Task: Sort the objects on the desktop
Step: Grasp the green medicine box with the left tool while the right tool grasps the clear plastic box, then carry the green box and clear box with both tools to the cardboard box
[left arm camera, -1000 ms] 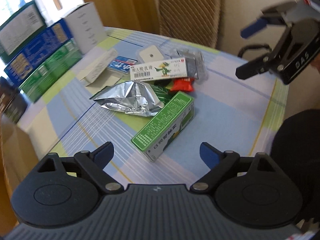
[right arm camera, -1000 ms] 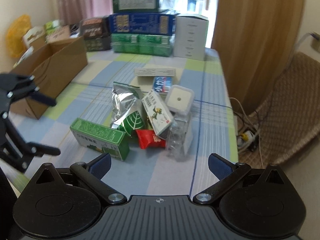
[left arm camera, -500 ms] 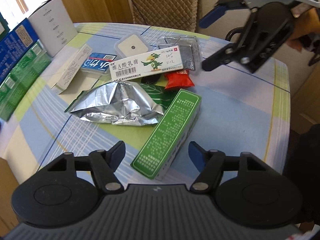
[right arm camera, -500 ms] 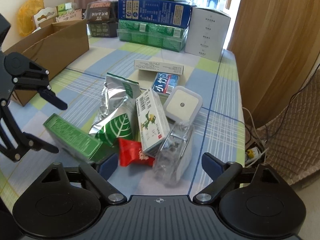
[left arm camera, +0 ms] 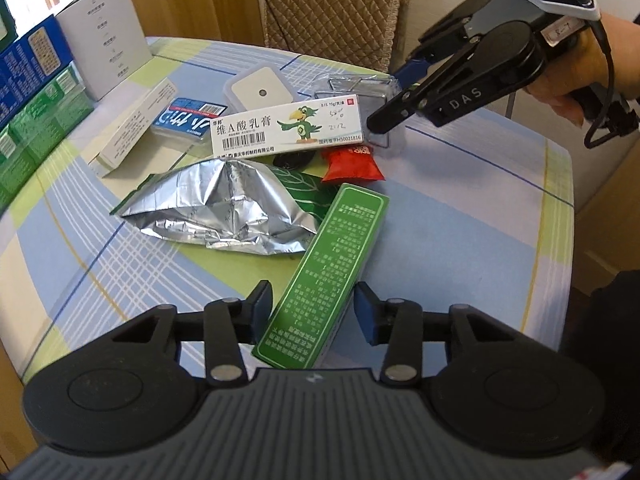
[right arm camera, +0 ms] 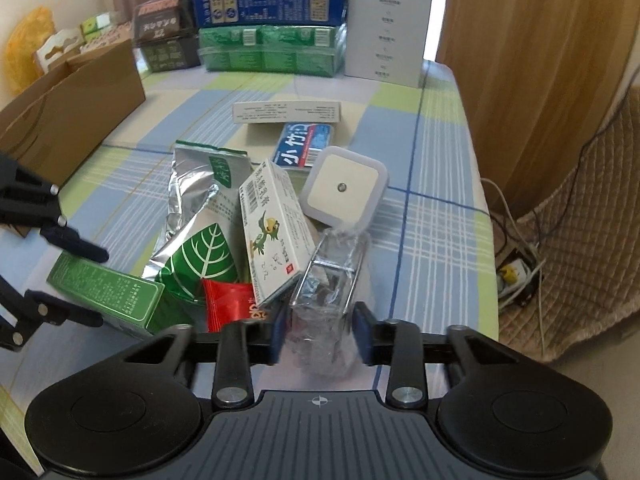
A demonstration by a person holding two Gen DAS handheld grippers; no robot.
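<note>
A pile of small items lies on the checked tablecloth (left arm camera: 460, 216). My left gripper (left arm camera: 312, 312) straddles the near end of a long green box (left arm camera: 332, 264), its pads close to the sides with small gaps showing. My right gripper (right arm camera: 320, 328) is closed around a clear plastic box of binder clips (right arm camera: 332, 280), which also shows in the left wrist view (left arm camera: 360, 84). Beside it lie a white ointment box with a parrot (right arm camera: 272, 228), a red sachet (right arm camera: 228, 304), a silver foil bag (left arm camera: 216, 208), a white night light (right arm camera: 344, 188) and a blue pack (right arm camera: 304, 148).
Stacked green, blue and white cartons (right arm camera: 272, 20) stand along the far edge. An open cardboard box (right arm camera: 68, 108) sits at the left. A flat white box (right arm camera: 286, 112) lies behind the pile. A wicker chair (right arm camera: 592, 240) and cables stand past the table's right edge.
Both grippers moved forward and down into the pile and narrowed. The left now straddles the green box; the right closed around the clear clip box.
</note>
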